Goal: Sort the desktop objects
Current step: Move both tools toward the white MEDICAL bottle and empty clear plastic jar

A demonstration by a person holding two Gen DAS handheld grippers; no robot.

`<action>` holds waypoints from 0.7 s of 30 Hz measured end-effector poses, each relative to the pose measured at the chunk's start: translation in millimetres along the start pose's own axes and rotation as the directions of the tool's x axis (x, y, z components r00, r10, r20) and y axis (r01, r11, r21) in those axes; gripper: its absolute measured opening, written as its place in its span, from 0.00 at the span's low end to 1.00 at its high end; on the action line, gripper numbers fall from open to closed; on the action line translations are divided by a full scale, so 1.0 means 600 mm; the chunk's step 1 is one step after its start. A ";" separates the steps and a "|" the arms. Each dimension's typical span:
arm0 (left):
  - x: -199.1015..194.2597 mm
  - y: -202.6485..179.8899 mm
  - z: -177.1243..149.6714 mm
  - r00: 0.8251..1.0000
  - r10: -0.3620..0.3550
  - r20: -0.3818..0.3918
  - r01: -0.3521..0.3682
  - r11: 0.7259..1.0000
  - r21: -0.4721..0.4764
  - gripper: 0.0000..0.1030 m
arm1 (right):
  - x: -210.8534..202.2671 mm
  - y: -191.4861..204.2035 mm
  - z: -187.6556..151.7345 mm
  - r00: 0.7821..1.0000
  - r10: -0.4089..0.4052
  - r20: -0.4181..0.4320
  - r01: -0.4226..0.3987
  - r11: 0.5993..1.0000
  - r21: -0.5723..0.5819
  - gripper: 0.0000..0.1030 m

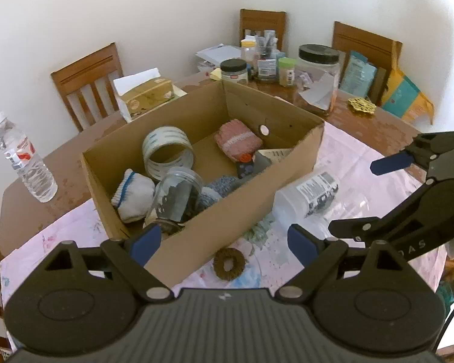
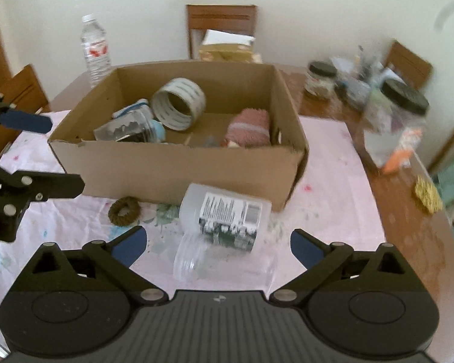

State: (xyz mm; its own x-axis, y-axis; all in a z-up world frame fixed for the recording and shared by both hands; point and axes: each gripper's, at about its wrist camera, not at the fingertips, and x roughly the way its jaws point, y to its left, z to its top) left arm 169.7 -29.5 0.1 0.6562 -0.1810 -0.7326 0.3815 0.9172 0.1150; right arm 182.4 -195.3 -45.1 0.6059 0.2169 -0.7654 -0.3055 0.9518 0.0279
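My left gripper [image 1: 224,239] has its jaws spread wide and released, holding nothing, poised above the near long wall of the open brown cardboard box [image 1: 242,208]. My right gripper [image 2: 216,242] is likewise released, its blue-padded jaws standing apart on either side of a clear plastic bottle with a printed black-and-white label [image 2: 227,217], which lies on its side on the pale pink patterned cloth [image 2: 333,187] covering the near part of the brown wooden table [image 2: 408,227]; the jaws do not touch it. Just beside that bottle, against the box's near wall, lies a small brown knitted ring [image 2: 124,211]. Inside the box I see a wide roll of clear tape [image 1: 168,152], a white sock bundle with a blue stripe [image 1: 133,195], a clear glass jar on its side [image 1: 175,193] and a pink knitted bundle [image 1: 237,142]. An upright clear water bottle [image 1: 24,157] stands near the table's left edge, well apart from the box.
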 end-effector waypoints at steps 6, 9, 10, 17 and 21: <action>-0.001 0.007 -0.021 0.999 -0.031 0.020 0.031 0.999 0.019 0.88 | 0.003 0.023 -0.029 0.996 -0.089 -0.021 0.091 0.991 0.097 1.00; -0.003 0.010 -0.029 0.998 -0.050 0.029 0.049 0.999 0.022 0.92 | 0.001 0.032 -0.041 0.992 -0.121 -0.034 0.125 0.983 0.136 1.00; -0.003 0.011 -0.032 0.998 -0.052 0.034 0.051 0.998 0.024 0.92 | 0.001 0.034 -0.044 0.991 -0.127 -0.039 0.131 0.981 0.142 1.00; 0.002 0.019 -0.046 1.000 -0.016 0.009 0.016 1.000 -0.004 0.92 | 0.020 0.030 -0.045 0.991 -0.129 -0.044 0.135 0.979 0.151 1.00; 0.006 0.019 -0.051 1.000 0.017 -0.014 -0.018 0.999 -0.051 0.92 | 0.046 0.025 -0.041 0.990 -0.129 -0.057 0.136 0.982 0.130 1.00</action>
State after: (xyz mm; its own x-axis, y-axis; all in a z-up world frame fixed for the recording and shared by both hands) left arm 156.5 -8.9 -21.5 0.6531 -0.1604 -0.7401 0.3358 0.9373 0.0932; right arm 176.2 -180.6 -81.6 0.5971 0.0792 -0.7982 -0.1226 0.9924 0.0067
